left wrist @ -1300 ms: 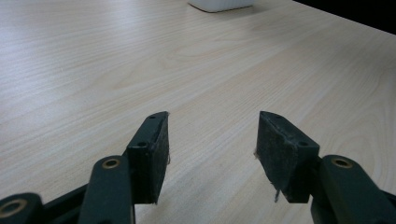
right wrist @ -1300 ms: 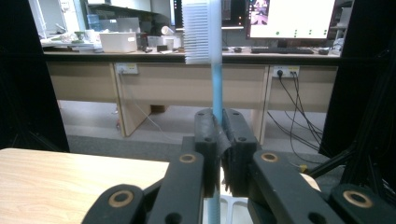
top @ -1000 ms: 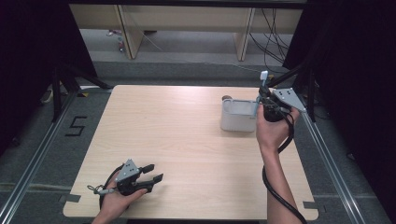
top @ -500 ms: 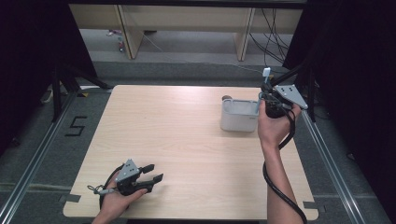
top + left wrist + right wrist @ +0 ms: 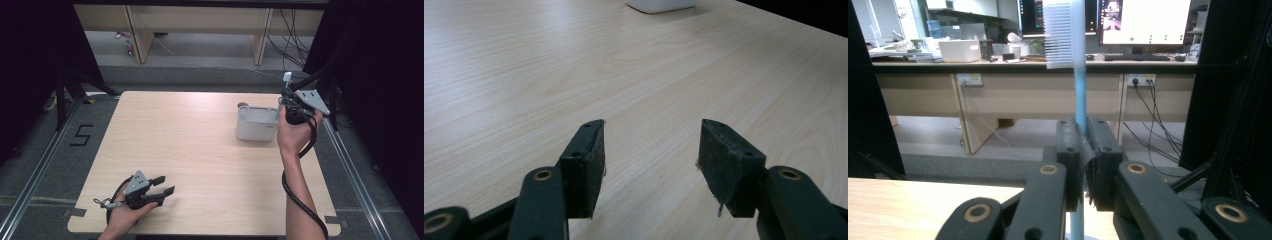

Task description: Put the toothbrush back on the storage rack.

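My right gripper [image 5: 286, 99] is raised at the table's far right, just right of a white rectangular bin [image 5: 256, 124]. It is shut on a toothbrush [image 5: 287, 78] that stands upright. In the right gripper view the light blue handle [image 5: 1080, 92] rises from between the closed jaws [image 5: 1082, 150], with the white bristles [image 5: 1060, 35] facing left at the top. My left gripper [image 5: 167, 186] rests low near the table's front left corner, open with nothing in it. The left gripper view has its pads [image 5: 586, 160] wide apart over bare wood, with the bin [image 5: 659, 5] far ahead.
A small dark object [image 5: 243, 105] sits behind the bin's far left corner. The light wooden table [image 5: 190, 145] has metal rails along both sides. Beyond the far edge are desks, cables and monitors [image 5: 1143, 20].
My right gripper has shifted slightly up and to the right with the toothbrush. The left gripper has stayed put.
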Demonstrator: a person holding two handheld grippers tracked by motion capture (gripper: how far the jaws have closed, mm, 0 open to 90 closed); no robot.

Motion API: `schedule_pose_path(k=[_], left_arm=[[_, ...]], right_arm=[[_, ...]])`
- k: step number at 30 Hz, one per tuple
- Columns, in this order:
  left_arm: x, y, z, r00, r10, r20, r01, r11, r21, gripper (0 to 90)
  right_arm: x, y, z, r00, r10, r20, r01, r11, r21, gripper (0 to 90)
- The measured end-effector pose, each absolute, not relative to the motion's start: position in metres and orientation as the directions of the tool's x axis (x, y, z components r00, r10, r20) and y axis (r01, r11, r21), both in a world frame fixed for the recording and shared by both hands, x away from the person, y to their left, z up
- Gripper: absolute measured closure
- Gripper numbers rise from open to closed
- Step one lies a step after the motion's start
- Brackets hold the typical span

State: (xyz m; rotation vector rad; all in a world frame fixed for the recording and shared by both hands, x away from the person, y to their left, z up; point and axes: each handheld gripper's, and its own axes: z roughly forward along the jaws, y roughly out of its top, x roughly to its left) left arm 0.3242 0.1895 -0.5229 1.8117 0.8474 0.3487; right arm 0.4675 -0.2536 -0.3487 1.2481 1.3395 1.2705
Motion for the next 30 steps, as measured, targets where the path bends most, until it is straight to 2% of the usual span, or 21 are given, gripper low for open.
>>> schedule_pose_path(k=[30], left_arm=[[0.324, 0.19, -0.523, 0.703, 0.693, -0.158, 0.387, -0.186, 0.903, 43.7]], right_arm=[[0.482, -0.257, -0.363, -0.086, 0.995, 0.05, 0.108, -0.04, 0.993, 85.9]])
